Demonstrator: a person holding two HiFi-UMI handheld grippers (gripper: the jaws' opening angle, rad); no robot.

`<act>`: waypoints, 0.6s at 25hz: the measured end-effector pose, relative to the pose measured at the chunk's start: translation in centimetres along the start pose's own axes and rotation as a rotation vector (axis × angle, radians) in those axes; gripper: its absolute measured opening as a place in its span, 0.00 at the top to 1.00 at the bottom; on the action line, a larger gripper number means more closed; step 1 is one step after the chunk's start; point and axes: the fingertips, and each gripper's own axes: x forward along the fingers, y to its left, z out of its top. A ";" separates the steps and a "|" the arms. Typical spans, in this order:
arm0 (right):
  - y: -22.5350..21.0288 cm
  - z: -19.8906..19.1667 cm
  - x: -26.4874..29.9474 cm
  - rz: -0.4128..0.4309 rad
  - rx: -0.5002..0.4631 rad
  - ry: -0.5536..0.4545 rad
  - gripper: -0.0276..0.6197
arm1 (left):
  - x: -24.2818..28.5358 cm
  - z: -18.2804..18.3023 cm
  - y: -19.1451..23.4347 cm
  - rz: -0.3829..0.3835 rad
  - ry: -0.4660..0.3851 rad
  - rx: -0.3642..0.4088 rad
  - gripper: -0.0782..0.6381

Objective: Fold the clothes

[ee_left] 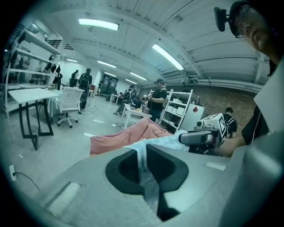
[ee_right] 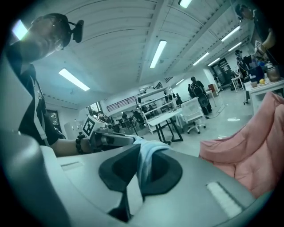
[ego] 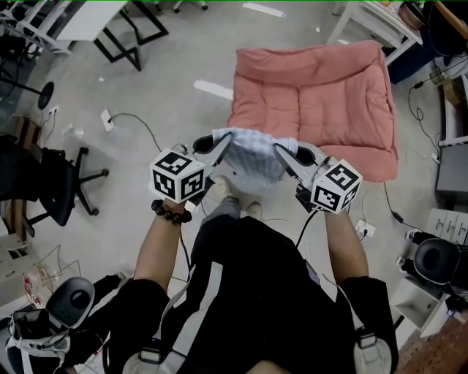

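Observation:
A pale blue-and-white garment (ego: 251, 155) hangs stretched in the air between my two grippers, above the floor in front of the pink cushion (ego: 322, 102). My left gripper (ego: 224, 144) is shut on the garment's left edge; in the left gripper view the cloth (ee_left: 146, 168) runs between the dark jaws. My right gripper (ego: 280, 151) is shut on the right edge, and the right gripper view shows the fabric (ee_right: 144, 166) pinched between its jaws. Each gripper view shows the other gripper (ee_left: 208, 133) (ee_right: 106, 137) across the cloth.
The pink cushion lies on the grey floor ahead. A black office chair (ego: 51, 182) stands at the left, white tables (ego: 373, 22) at the back, cables and boxes (ego: 439, 241) at the right. My feet (ego: 234, 197) stand under the garment. People and desks show far off in the gripper views.

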 end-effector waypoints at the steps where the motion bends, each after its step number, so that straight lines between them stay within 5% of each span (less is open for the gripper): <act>1: 0.7 0.8 0.3 0.017 -0.013 -0.015 0.93 | -0.7 0.6 0.2 0.013 -0.018 0.004 0.86; 9: 3.6 5.2 7.0 0.045 -0.094 -0.070 0.93 | -6.5 4.6 5.3 0.161 -0.101 0.074 0.86; 15: 3.5 6.2 15.8 -0.046 -0.116 -0.097 0.93 | -9.5 5.1 13.5 0.145 -0.090 0.077 0.86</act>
